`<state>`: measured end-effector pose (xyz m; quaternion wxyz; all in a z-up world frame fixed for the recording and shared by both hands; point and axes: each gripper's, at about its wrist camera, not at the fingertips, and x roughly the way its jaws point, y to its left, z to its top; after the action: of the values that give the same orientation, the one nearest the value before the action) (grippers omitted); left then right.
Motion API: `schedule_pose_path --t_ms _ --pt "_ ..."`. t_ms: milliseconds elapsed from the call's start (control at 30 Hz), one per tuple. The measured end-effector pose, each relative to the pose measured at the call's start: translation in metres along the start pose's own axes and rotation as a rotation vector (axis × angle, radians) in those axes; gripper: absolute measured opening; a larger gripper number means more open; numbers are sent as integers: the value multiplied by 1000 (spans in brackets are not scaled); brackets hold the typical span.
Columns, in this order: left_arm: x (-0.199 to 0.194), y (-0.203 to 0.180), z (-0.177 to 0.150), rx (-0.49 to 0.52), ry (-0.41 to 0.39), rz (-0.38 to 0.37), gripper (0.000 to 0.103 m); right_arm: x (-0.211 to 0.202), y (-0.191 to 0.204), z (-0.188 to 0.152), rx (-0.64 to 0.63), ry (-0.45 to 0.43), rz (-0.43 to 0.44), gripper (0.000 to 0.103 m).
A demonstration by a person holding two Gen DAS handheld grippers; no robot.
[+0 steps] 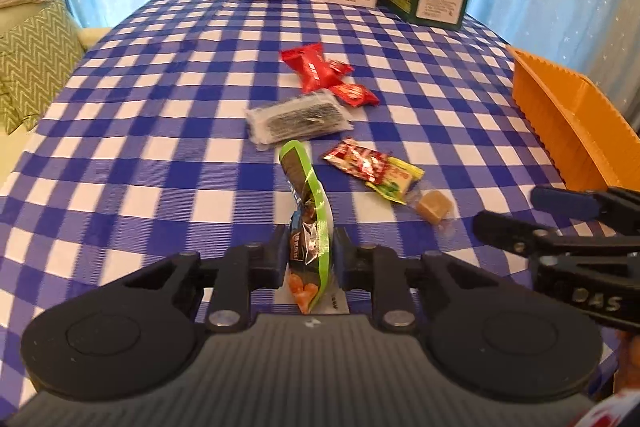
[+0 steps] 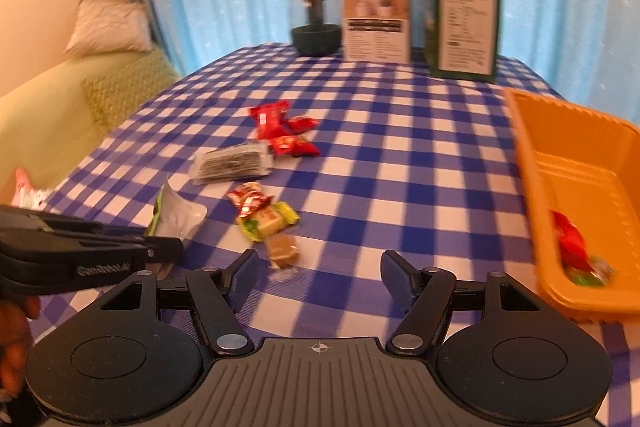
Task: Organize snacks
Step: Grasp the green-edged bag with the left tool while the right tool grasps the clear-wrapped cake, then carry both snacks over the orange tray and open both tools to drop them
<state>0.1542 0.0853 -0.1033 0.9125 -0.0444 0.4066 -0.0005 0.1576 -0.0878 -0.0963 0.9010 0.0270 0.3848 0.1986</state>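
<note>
Left hand-held gripper [image 1: 310,255]: jaws closed tight on the near half of a green-edged snack pouch [image 1: 306,211], pads pressing its two faces. The pouch stands on edge between the pads, its far end curling up and away over the checked worktop [image 1: 160,107].

Right hand-held gripper [image 2: 320,277]: jaws about half open, nothing between them. A small tan wrapped candy [image 2: 282,251] lies on the cloth just beyond its left finger, slightly left of the gap.

Step in hand, as I judge it: lift the pouch clear and carry it right to the orange tray [image 2: 532,187], which sits at the right edge of the worktop and already holds a red-wrapped sweet [image 2: 570,245] in its near corner.

To do it well: keep the pinch firm, since the pouch is floppy and held only by its lower part. Raise it enough that the drooping far end clears the red-and-yellow packets [image 1: 374,167] just right of it. Pass behind or above the right hand-held gripper, which lies between pouch and tray. Release only once over the tray floor, not the rim.

Remaining loose items: clear-wrapped dark bar [image 1: 298,123] and two red packets [image 1: 320,75], farther along the worktop centre, well apart from both grippers.
</note>
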Motion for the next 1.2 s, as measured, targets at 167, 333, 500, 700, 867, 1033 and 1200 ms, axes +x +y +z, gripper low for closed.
schedule_pose_path --t_ms 167,333,500,700,867,1033,1200 --pt "-8 10 3 -26 -14 0 20 28 11 5 -43 40 30 50" --pt "-10 12 4 -37 -17 -9 20 47 15 6 -52 67 33 41" --pt "-11 10 3 -40 -17 -17 20 51 18 6 -74 66 8 23" --pt "-12 5 2 -36 -13 -23 20 41 17 7 -75 55 -18 22" --pt "-18 -6 5 -19 -18 -38 20 16 7 10 -48 2 -42 22" --pt "-28 -30 12 11 -37 -73 20 -15 -18 12 1 -53 -93 22" --pt "-35 -65 19 55 -49 -127 20 -45 -52 9 62 -89 -174 22"
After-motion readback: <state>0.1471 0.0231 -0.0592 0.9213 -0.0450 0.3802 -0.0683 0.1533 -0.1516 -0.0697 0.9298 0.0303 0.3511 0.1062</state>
